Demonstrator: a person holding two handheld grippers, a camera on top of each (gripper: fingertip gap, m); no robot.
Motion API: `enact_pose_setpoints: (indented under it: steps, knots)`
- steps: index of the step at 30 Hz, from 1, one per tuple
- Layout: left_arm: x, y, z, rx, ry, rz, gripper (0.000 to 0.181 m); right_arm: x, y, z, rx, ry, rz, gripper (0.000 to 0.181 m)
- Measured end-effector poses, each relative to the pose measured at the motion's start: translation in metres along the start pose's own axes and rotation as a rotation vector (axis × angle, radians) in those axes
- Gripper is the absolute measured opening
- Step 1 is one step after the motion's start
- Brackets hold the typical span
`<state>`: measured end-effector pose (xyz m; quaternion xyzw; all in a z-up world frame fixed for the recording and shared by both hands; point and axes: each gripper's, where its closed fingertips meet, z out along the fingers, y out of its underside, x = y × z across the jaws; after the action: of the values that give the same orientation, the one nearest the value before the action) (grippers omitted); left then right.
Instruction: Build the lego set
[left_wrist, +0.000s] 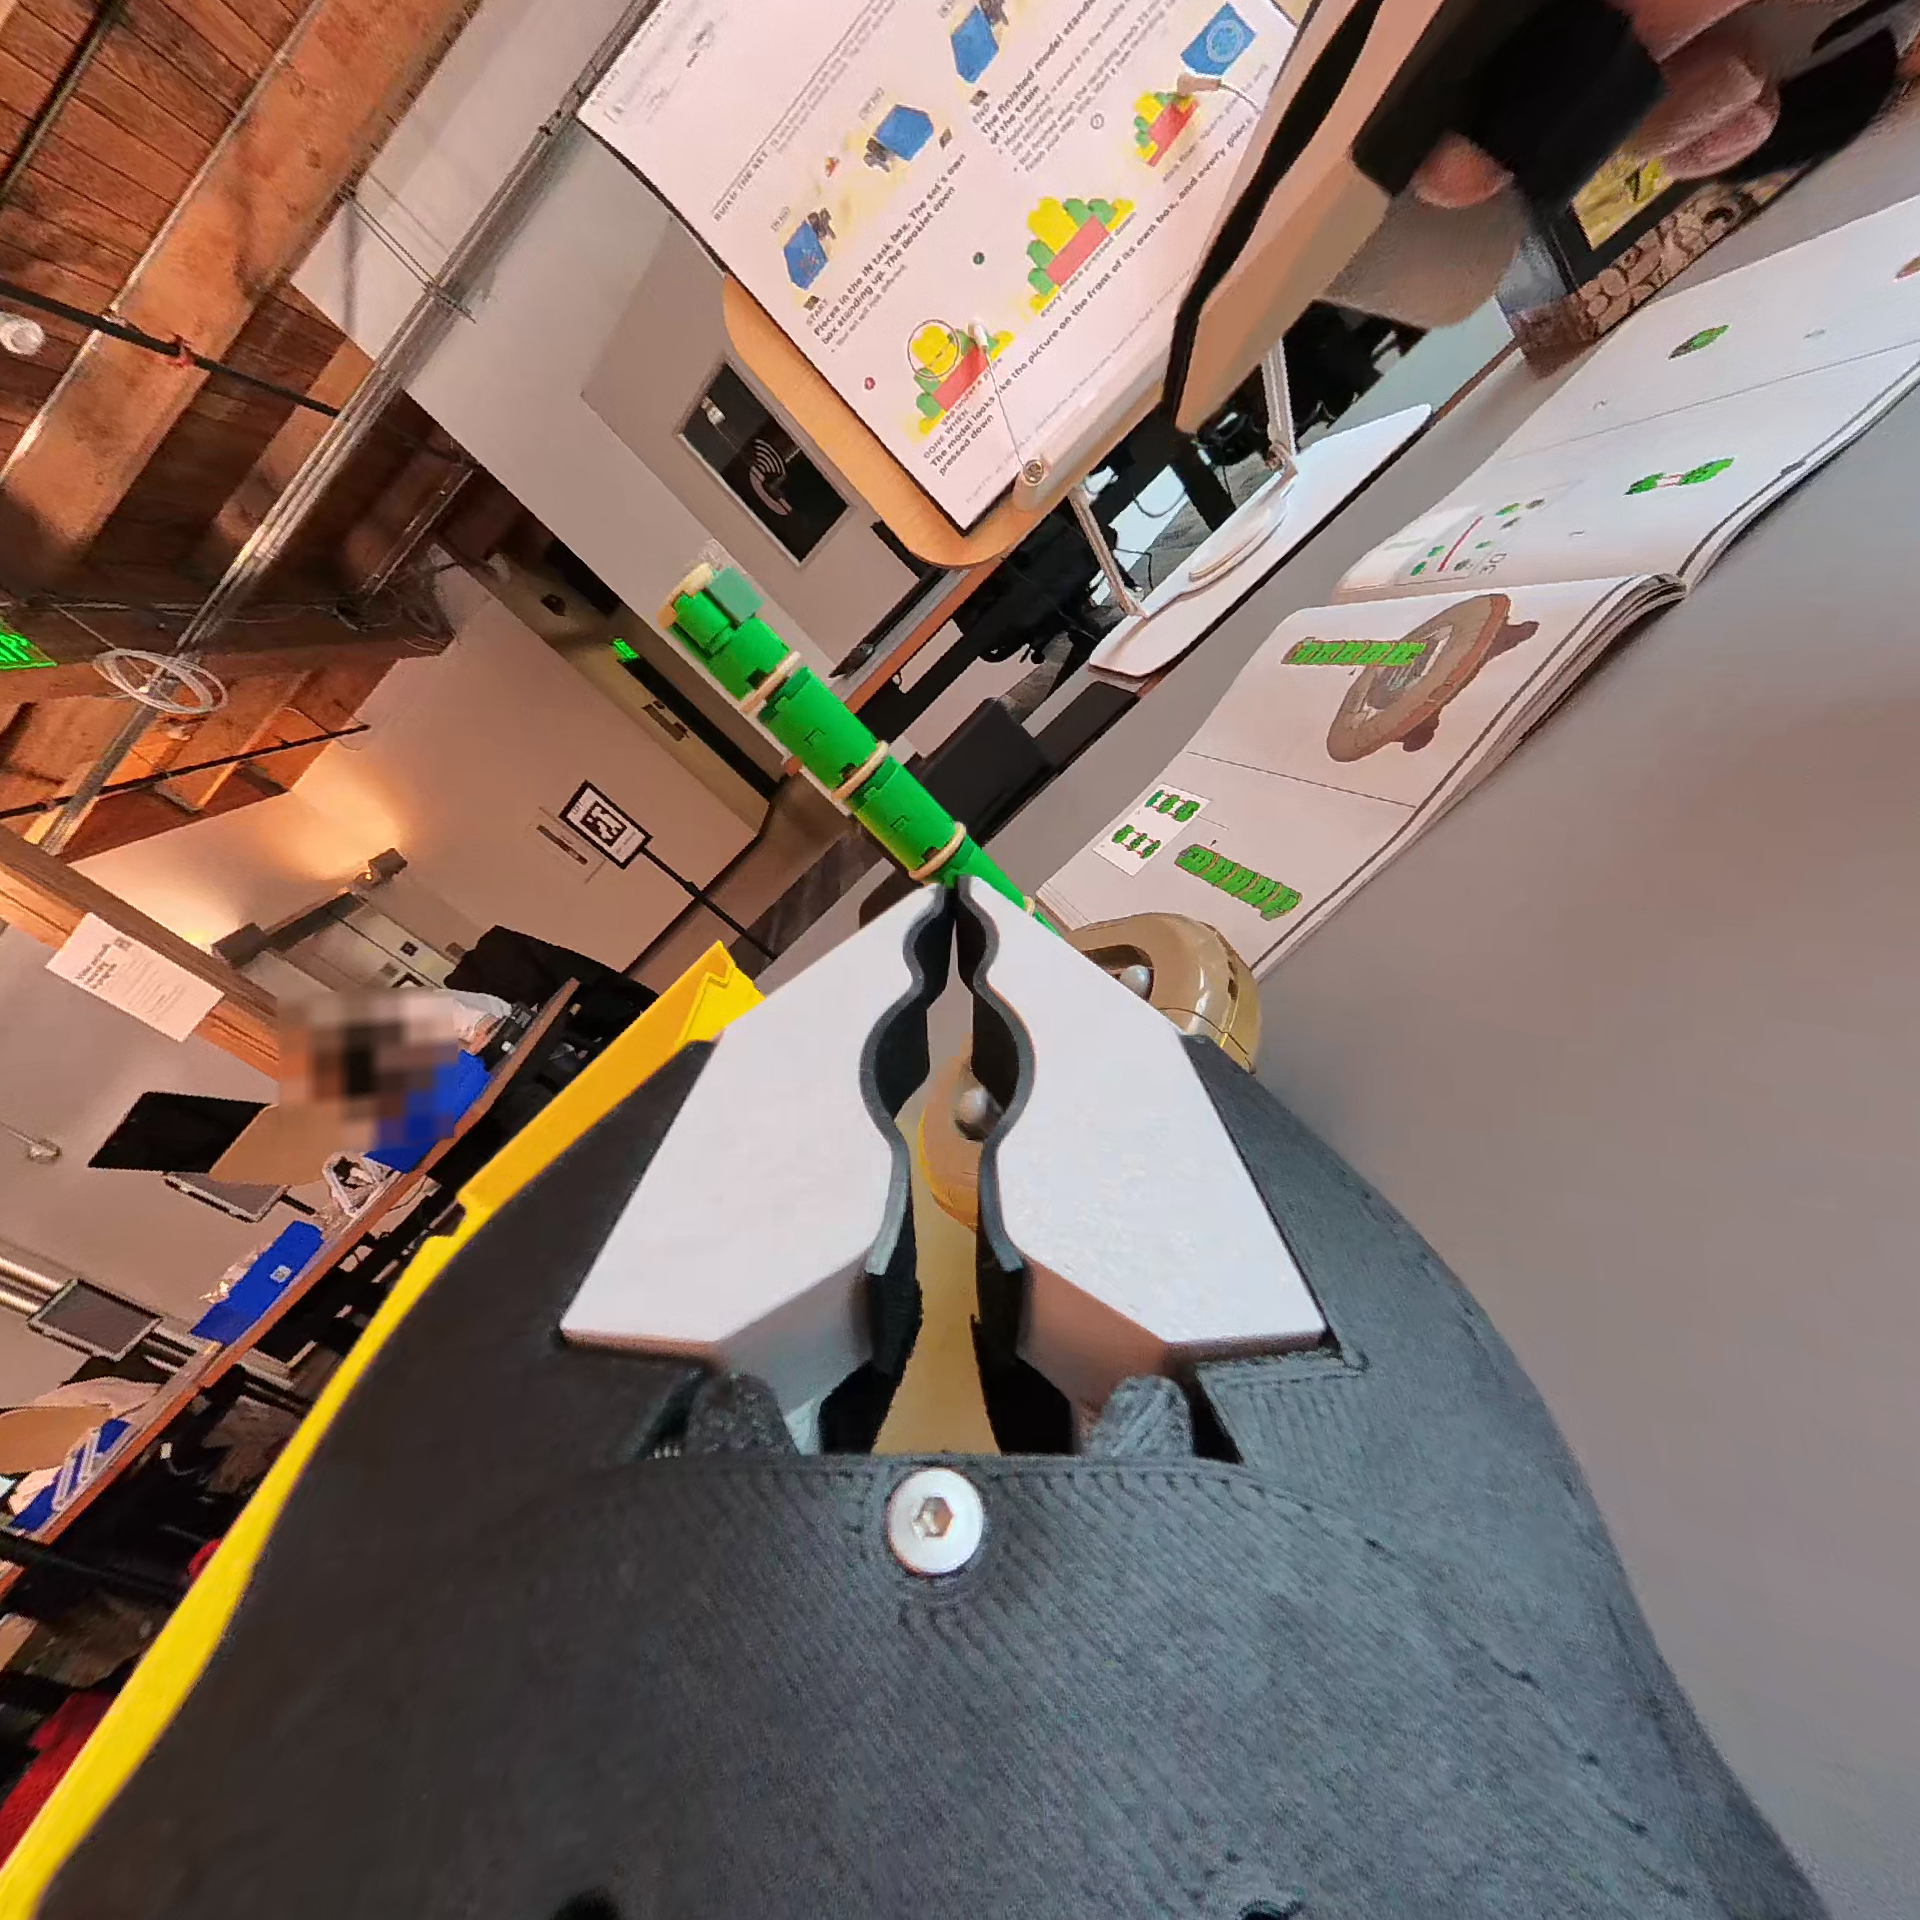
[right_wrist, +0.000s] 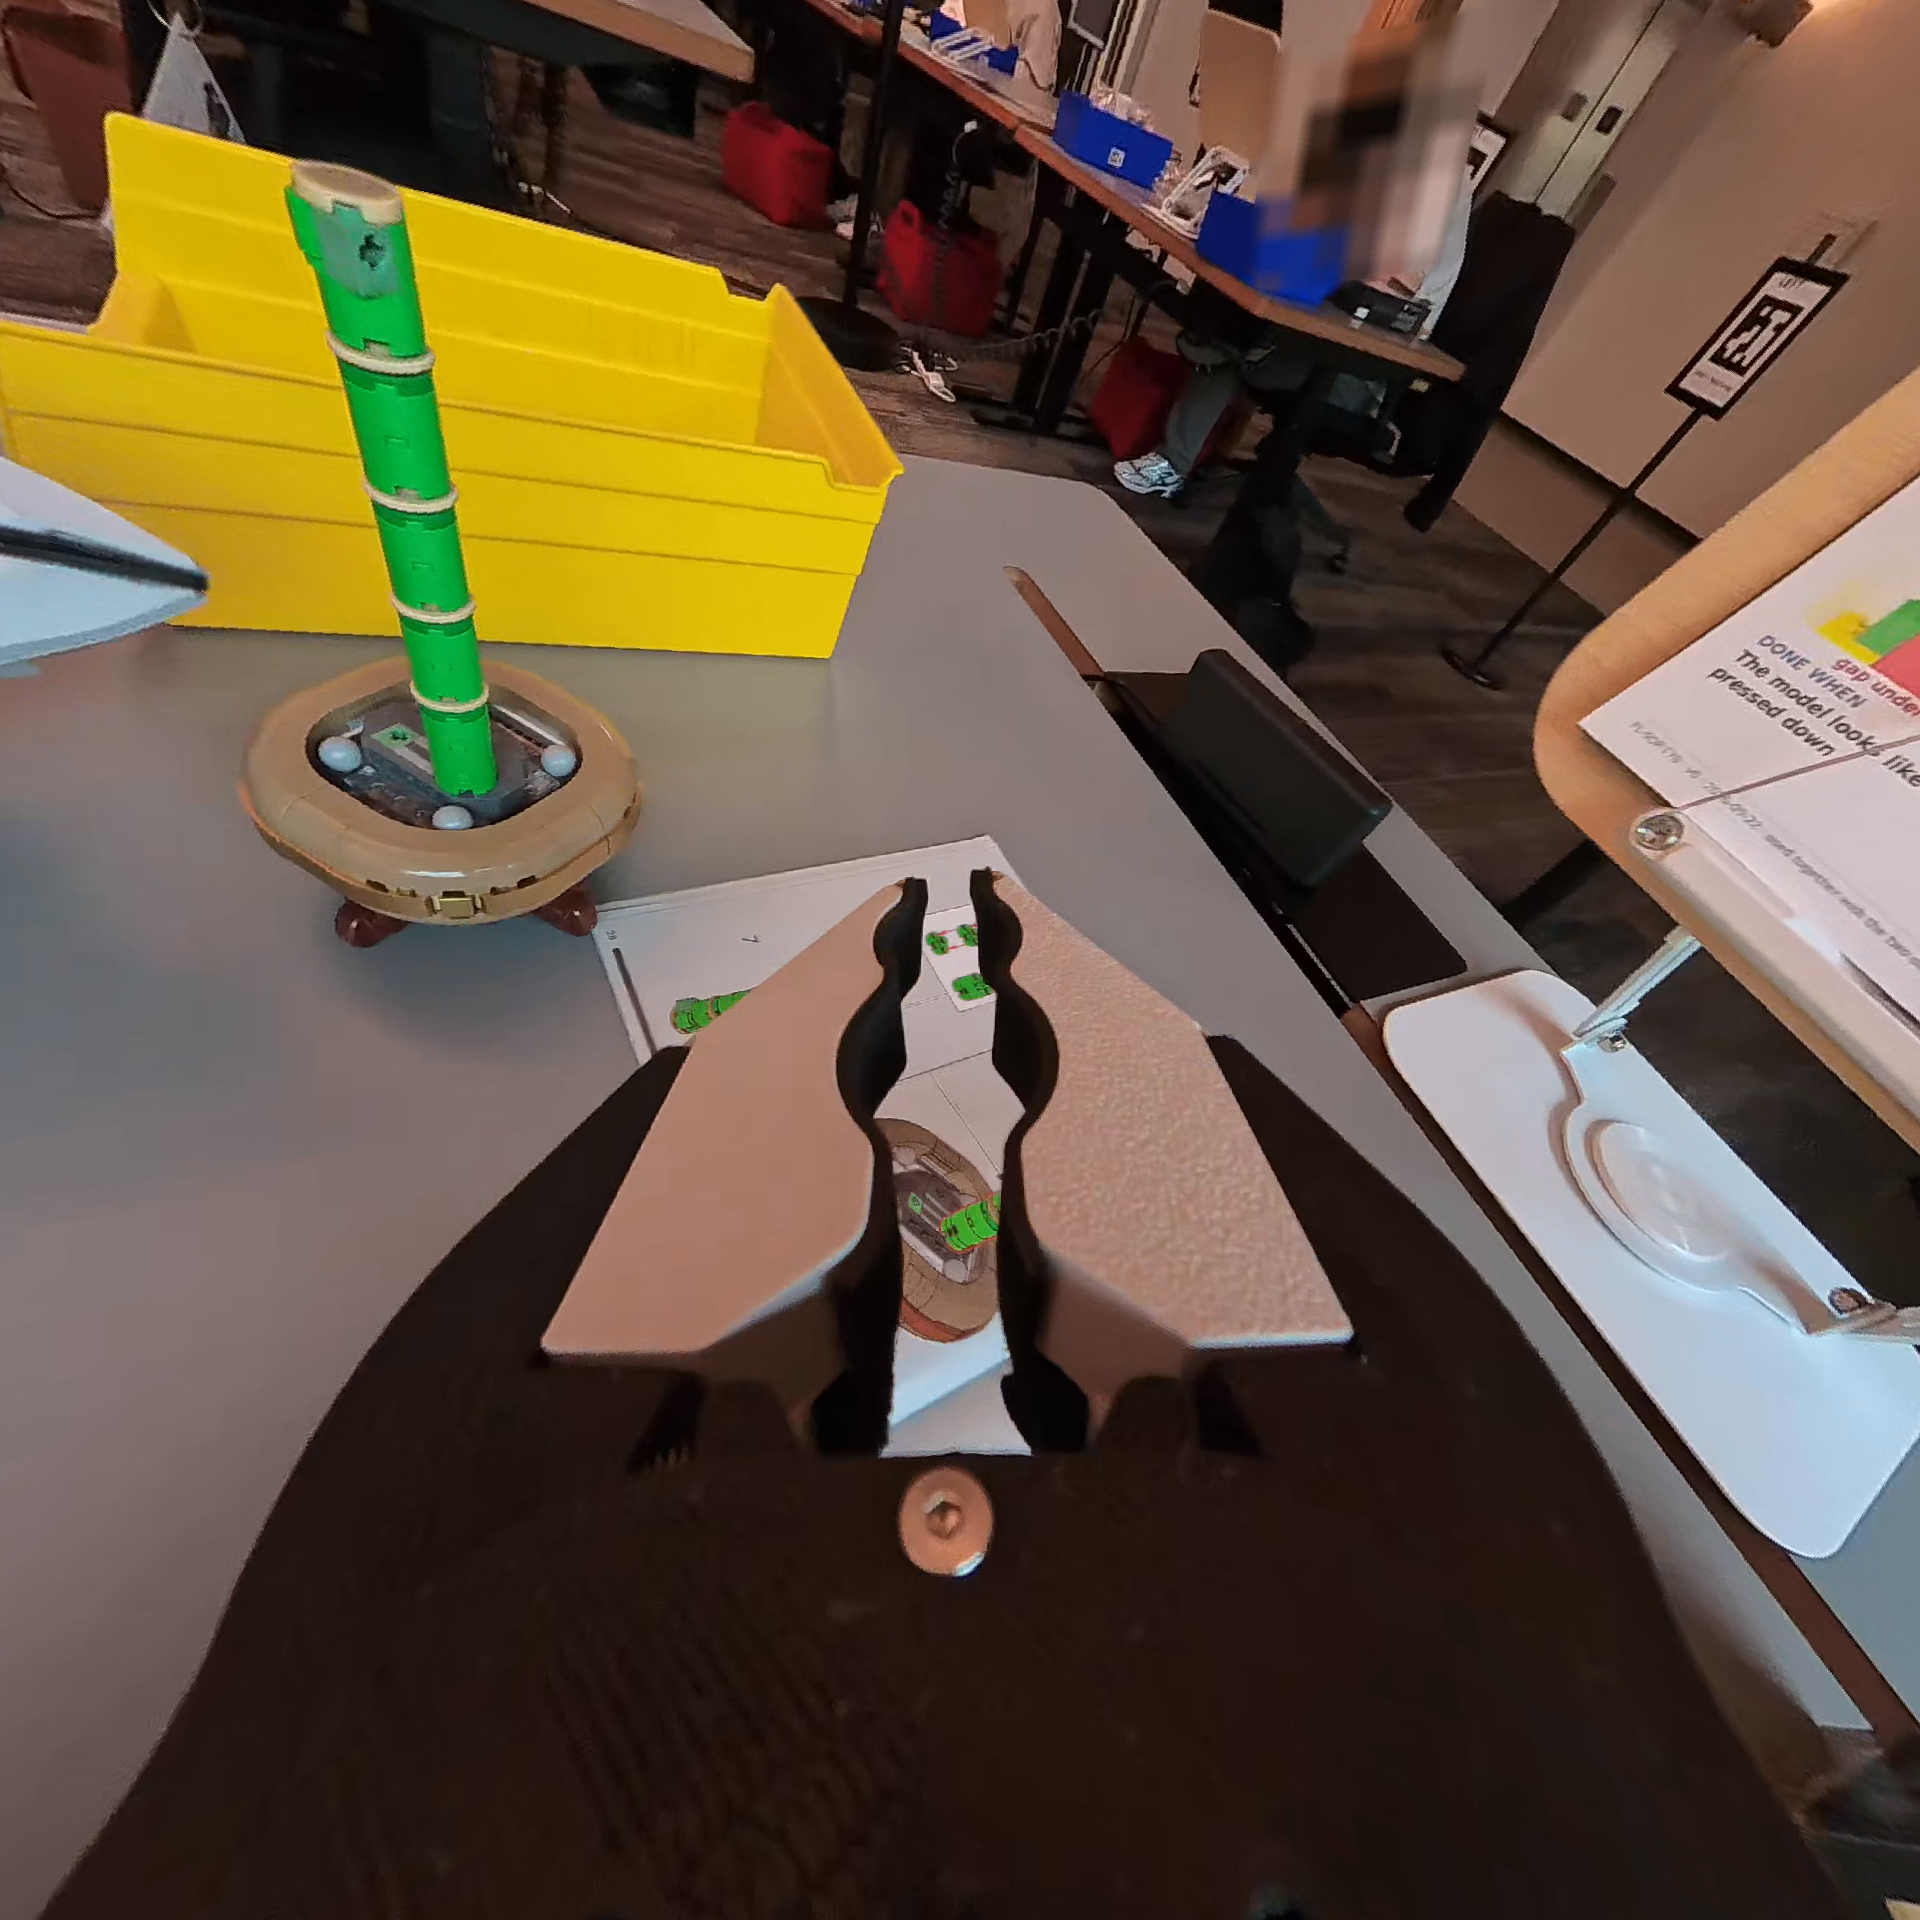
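**Lego stalk on tan base, grey table**

Yellow bin (right_wrist: 623, 457): rear left of table (right_wrist: 208, 1143).
Green stalk (right_wrist: 421, 520): upright, seated in the round tan base (right_wrist: 436, 831) before the bin.
Left gripper (left_wrist: 954, 896): tips together against the stalk's foot; whether they pinch it, cannot tell.
Instruction booklet (right_wrist: 790, 914): open, right of base.
Right gripper (right_wrist: 943, 883): fingers slightly apart, empty, over the booklet.

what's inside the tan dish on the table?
Inside the tan dish: a dark grey plate carrying three pale round studs and the upright green stalk. The stalk hides its own socket and the plate behind it.
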<state>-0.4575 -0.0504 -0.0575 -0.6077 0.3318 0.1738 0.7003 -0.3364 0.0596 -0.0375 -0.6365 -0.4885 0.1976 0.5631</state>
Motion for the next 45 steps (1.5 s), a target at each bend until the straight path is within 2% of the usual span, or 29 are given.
enact_pose_setpoints:
  steps: [1, 11, 15, 19, 29, 35, 45]
  knots:
    - [0.001, 0.002, 0.001, -0.010, 0.010, -0.006, 0.000, 0.002, 0.000, -0.001, -0.001, 0.005, -0.003, 0.010]
    - [0.027, 0.027, 0.012, -0.145, 0.138, 0.031, 0.000, 0.009, 0.000, -0.011, -0.045, -0.018, -0.026, 0.010]
    - [0.027, 0.029, 0.013, -0.154, 0.137, 0.031, 0.000, 0.014, -0.004, -0.019, -0.066, -0.041, -0.007, 0.014]
    - [0.027, 0.030, 0.014, -0.161, 0.133, 0.033, 0.000, 0.011, 0.000, -0.027, -0.130, -0.125, 0.044, 0.018]
    - [0.025, 0.029, 0.013, -0.160, 0.120, 0.054, 0.000, 0.016, 0.004, -0.045, -0.207, -0.162, -0.015, 0.019]
    - [0.027, 0.025, 0.012, -0.146, 0.118, 0.077, 0.000, 0.008, 0.023, -0.047, -0.325, -0.190, -0.111, 0.019]
    - [0.029, 0.030, 0.015, -0.174, 0.117, 0.107, 0.000, 0.001, 0.027, -0.049, -0.334, -0.257, -0.074, 0.020]
